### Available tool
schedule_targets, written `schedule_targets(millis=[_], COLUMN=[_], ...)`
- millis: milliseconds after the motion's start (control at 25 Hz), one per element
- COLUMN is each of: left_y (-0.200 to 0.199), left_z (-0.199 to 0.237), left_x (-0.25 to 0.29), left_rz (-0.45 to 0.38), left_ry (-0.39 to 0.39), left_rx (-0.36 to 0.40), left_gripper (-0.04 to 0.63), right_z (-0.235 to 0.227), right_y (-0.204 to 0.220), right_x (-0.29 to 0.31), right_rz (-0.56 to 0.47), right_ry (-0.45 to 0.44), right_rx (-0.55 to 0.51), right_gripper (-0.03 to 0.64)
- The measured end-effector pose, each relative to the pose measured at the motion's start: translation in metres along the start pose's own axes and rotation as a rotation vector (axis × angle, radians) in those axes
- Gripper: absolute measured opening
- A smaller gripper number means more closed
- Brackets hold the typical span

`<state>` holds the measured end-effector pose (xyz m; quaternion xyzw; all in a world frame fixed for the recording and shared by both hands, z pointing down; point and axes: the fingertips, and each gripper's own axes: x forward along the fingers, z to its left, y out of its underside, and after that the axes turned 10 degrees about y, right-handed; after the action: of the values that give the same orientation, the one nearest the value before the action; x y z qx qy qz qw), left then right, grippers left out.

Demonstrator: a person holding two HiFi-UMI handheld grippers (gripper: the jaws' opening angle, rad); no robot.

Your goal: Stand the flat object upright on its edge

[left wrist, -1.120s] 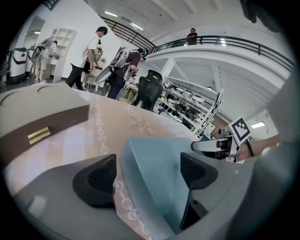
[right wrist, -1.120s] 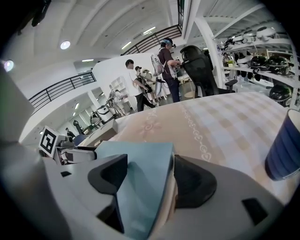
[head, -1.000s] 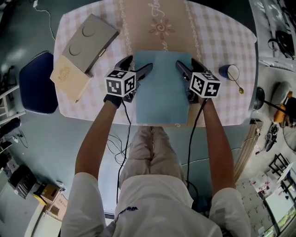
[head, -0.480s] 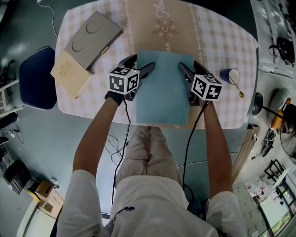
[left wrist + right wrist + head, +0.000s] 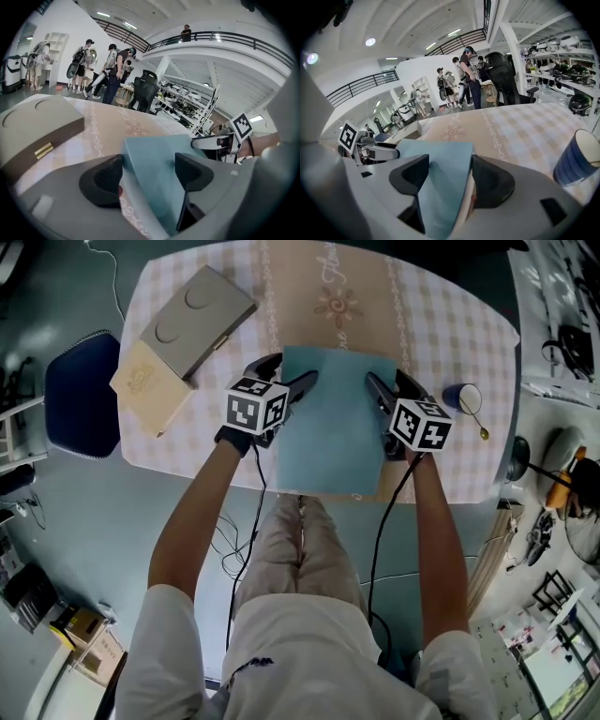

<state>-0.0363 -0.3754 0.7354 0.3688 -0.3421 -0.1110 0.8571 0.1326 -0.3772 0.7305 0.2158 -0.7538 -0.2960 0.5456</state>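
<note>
— What is nearest the person?

— The two forearms, reaching out to the blue book, one at each of its sides.

— And the grippers?

— The left gripper is on the book's left edge. Its jaws stand partly apart with the book's edge between them, and both pads lie against the cover. The right gripper does the same on the book's right edge: pads pressed to it, a pale strip of pages showing beside one pad.

— Where is the book itself?

— At the near edge of the table, held between the two grippers. In both gripper views it looks tilted, not standing upright. I cannot tell whether its near edge touches the cloth.

— What lies around it?

— Just right of the book, beyond the right gripper, a blue cup with a spoon beside it. Left of the book, a tan box, and past that a grey box partly overlapping it. Farther left, off the table, a dark blue chair. Beyond the book's far edge runs the beige runner with a scroll pattern.
</note>
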Motion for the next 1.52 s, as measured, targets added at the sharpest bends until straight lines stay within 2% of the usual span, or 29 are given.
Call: schedule_targets(millis=[440,800,1040,1320,1520], left_y=[-0.024,-0.035,-0.036,-0.035,-0.04], left_z=[-0.038,-0.072,-0.096,-0.124,-0.132], left_x=[-0.041,-0.071,-0.096,-0.117,-0.128], left_rz=[-0.022,-0.031,-0.048,-0.075,-0.087], left_ry=[-0.048,-0.081,-0.085,-0.097,-0.11], left_rx=[0.068,0.147,0.15,0.197,0.193], left_gripper=[0.322,0.304,0.282,0.272,0.265], right_z=[0.017,0.028,0.037,0.043,0.048], right_y=[-0.02,-0.031,-0.029,-0.024,-0.027], right_x=[-0.054,-0.1,-0.135,-0.166,-0.179], right_rz=[-0.056,-0.094,-0.109,-0.141,-0.156], right_ry=[0.013,0.048,0.066,0.077,0.087], right_rx=[-0.041,-0.029,-0.026,-0.036,-0.034], right_gripper=[0.267,0.245,0.238,0.229,0.227])
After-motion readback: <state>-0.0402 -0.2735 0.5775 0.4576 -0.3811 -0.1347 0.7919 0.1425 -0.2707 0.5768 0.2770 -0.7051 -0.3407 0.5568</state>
